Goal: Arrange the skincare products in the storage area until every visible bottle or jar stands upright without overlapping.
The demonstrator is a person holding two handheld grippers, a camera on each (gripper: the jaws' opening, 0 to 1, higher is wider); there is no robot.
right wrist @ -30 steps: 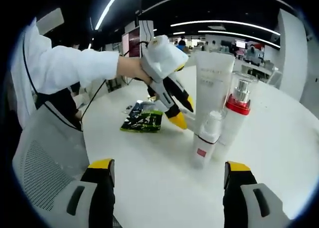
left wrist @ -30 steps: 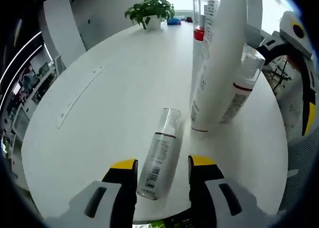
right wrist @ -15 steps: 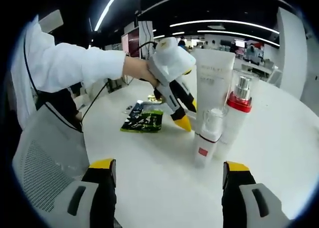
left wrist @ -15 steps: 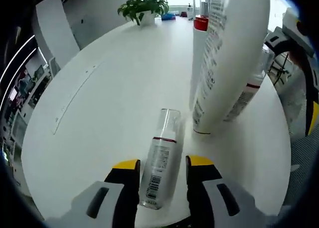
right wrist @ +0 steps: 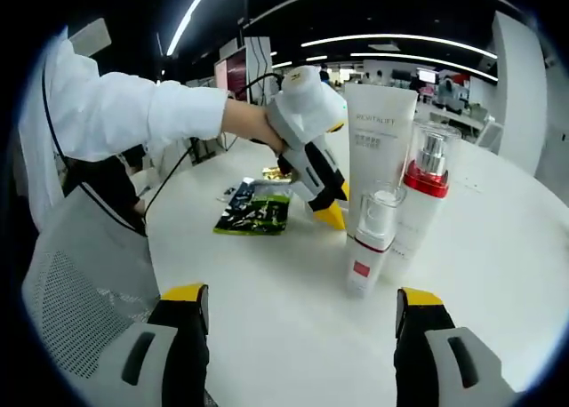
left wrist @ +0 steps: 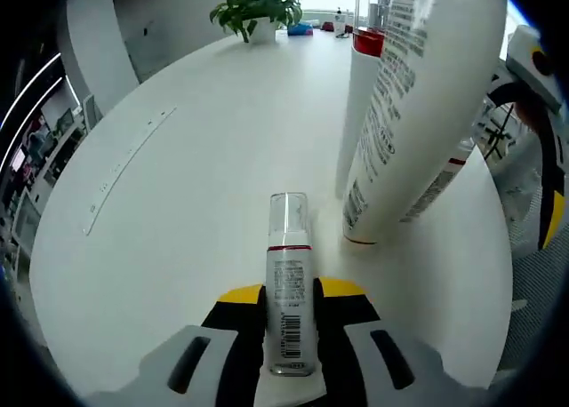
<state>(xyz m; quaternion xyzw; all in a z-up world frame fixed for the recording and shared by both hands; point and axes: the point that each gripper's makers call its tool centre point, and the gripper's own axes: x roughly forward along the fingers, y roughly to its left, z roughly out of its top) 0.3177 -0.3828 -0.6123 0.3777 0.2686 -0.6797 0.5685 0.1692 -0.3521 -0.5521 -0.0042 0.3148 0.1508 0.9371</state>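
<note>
Lying bottle (left wrist: 288, 309), cap pointing away from tongs (left wrist: 291, 293)

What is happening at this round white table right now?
A person is tidying skincare products with two handheld grippers. The left gripper has its jaws shut on a small clear-capped pump bottle lying flat on the white table. Beside it a tall white tube, a red-collared bottle and a small white pump bottle already stand upright. The right gripper hangs open, holding nothing.
</note>
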